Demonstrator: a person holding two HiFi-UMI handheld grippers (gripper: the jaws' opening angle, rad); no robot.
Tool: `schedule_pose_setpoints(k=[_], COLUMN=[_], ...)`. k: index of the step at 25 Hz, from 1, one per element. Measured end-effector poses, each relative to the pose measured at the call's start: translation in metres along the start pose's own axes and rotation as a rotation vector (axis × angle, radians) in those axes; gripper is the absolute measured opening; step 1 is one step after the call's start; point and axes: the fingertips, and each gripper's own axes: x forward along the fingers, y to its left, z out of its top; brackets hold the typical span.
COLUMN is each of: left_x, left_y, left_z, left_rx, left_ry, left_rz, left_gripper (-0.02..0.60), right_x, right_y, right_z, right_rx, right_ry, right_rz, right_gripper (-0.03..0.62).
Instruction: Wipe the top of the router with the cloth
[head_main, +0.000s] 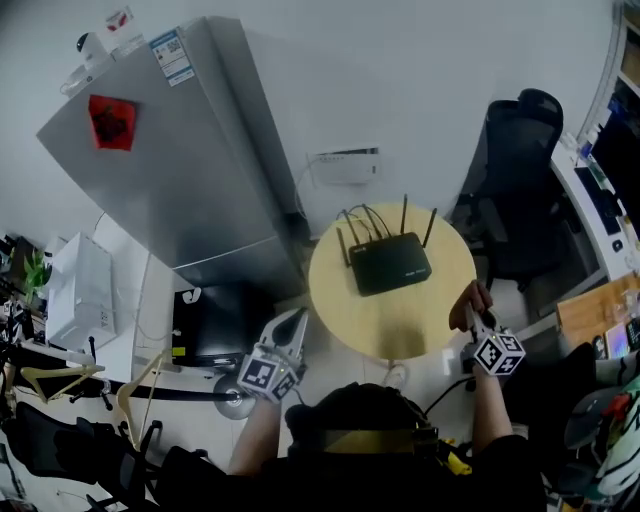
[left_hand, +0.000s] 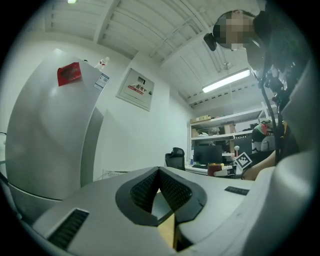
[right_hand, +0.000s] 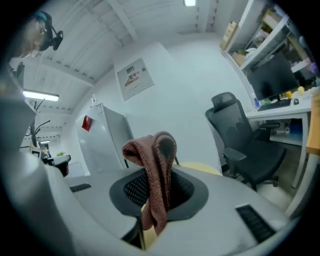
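Head view shows a black router (head_main: 391, 263) lying flat in the middle of a round yellow tabletop (head_main: 400, 330), its antennas standing up. The right gripper (head_main: 480, 318) is at the near right edge of the tabletop, apart from the router. Its jaws are pinching a reddish-brown cloth (right_hand: 156, 170), which sticks up above them and hangs down between them. The left gripper (head_main: 297, 320) is beside the tabletop's left edge, with its jaws pressed together and nothing between them.
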Motion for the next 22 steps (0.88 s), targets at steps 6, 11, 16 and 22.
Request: schedule_pose_setpoints(k=[6, 11, 16, 22], left_x=[-0.064, -0.097, -0.125, -0.134], left_y=[-0.001, -0.027, -0.06, -0.091], left_z=[0.008, 0.013, 0.018, 0.021], left_rx=[0.022, 0.003, 0.002, -0.022], left_ry=[-0.023, -0.019, -0.03, -0.076], left_rz=[-0.073, -0.139, -0.16, -0.124], left_gripper=[-0.003, -0.003, -0.003, -0.003], right_x=[-0.039, -0.082, -0.118, -0.148], right_y=[0.098, 0.164, 0.199, 0.208], right_z=[-0.025, -0.035, -0.026, -0.011], right_rx=[-0.018, -0.075, -0.173, -0.146], right_ry=[-0.042, -0.091, -0.148, -0.202], right_rz=[0.021, 0.008, 0.009, 0.064], right_gripper=[0.063, 0.063, 0.062, 0.061])
